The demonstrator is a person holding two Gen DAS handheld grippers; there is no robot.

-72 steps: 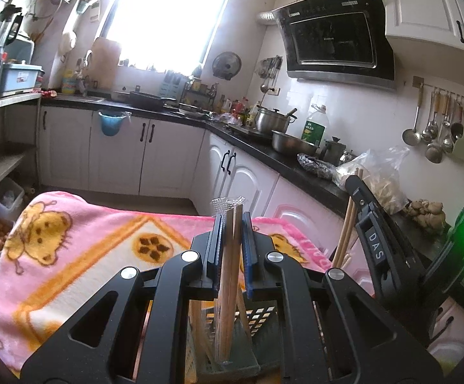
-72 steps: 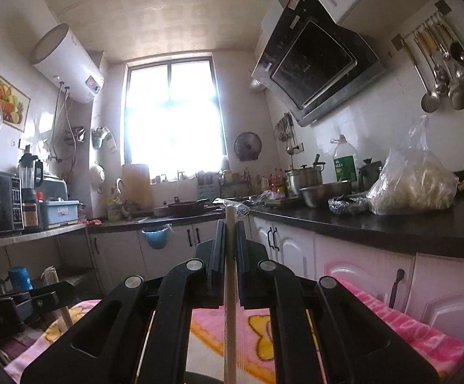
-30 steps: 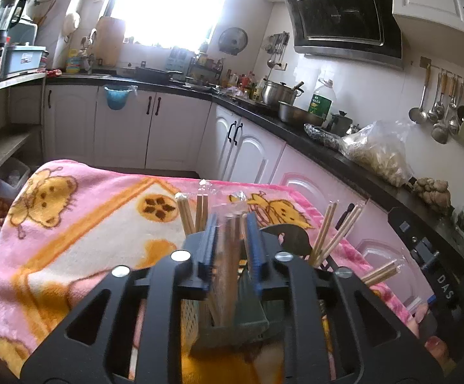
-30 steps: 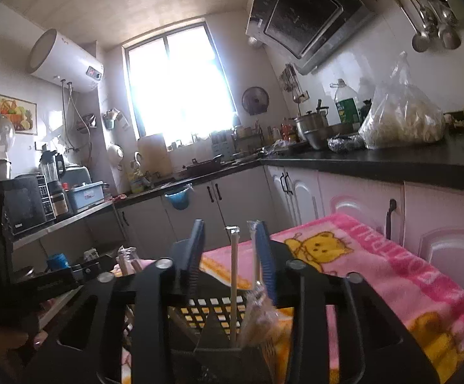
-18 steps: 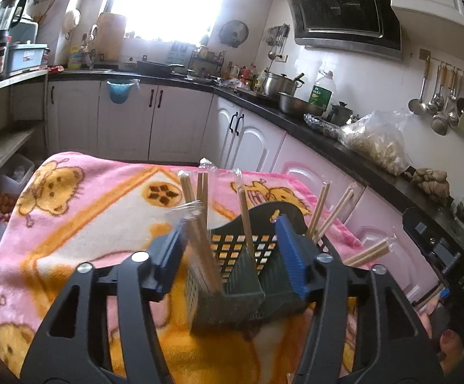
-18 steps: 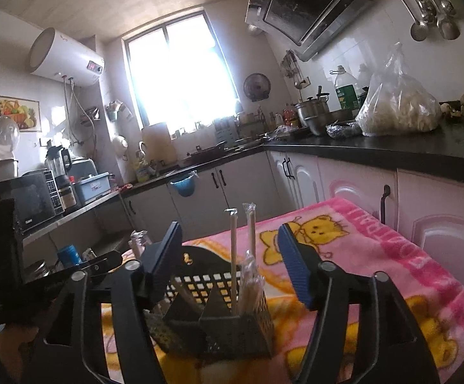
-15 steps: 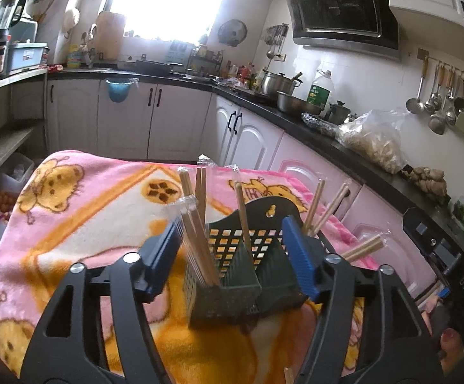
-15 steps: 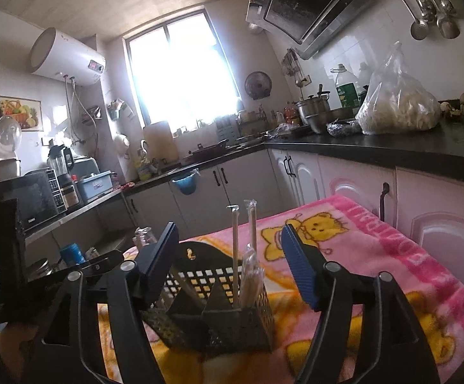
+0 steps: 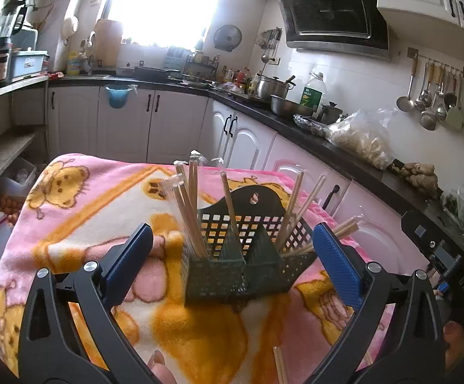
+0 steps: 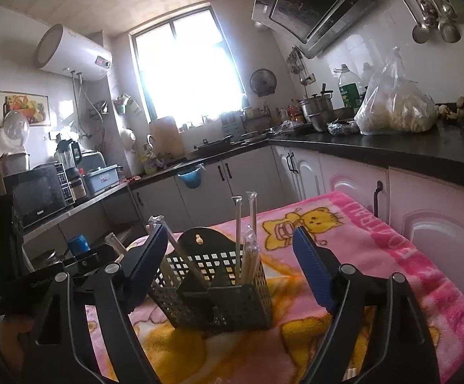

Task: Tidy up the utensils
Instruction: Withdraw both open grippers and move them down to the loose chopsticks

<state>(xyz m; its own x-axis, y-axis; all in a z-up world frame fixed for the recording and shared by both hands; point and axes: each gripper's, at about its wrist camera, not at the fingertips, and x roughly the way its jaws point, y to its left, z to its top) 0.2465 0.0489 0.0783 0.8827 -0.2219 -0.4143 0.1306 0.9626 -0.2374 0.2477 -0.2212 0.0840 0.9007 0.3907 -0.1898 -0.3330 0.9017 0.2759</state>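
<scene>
Now both grippers, left (image 9: 232,256) and right (image 10: 228,262), have let go and spread wide; their chopsticks (image 9: 191,211) stand in the basket (image 9: 244,256) on the blanket (image 9: 88,211), so that drop looks done.

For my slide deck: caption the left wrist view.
Open left gripper faces a dark utensil caddy of chopsticks on a pink blanket.

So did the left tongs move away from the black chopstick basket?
Yes. The left tongs opened and pulled back; the chopstick basket on the pink blanket now shows whole between them.
</scene>
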